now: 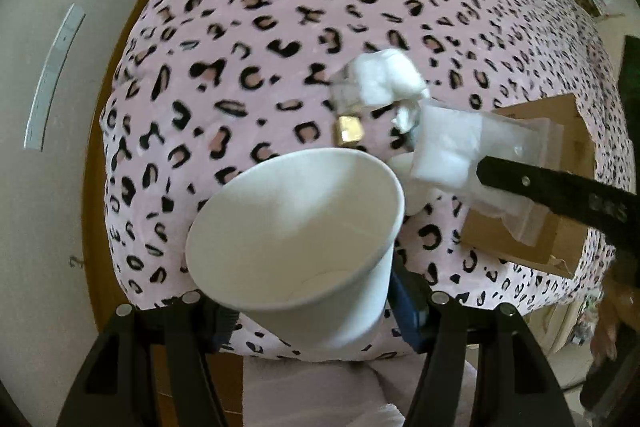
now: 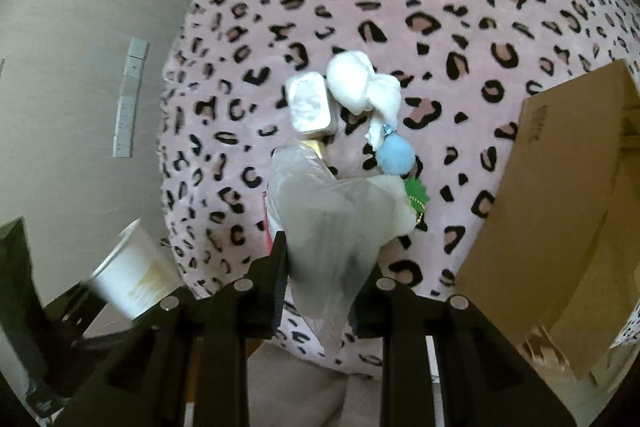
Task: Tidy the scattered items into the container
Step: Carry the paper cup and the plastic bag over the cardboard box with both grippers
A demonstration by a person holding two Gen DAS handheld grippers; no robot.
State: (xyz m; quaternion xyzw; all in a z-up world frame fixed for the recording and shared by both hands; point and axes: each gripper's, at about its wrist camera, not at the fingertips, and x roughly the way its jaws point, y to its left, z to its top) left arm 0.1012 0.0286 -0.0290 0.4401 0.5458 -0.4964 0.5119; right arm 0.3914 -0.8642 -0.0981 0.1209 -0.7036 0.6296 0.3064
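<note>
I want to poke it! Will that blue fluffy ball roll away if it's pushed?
Probably only a little. The blue pompom is round and looks light, but it seems joined to the white cloth by a small clasp, and the plush blanket would likely slow it.

Pink leopard-print blanket [image 2: 460, 7] over a brown wooden floor [image 1: 96, 163], beige wall [image 2: 72, 47] beside.
</note>
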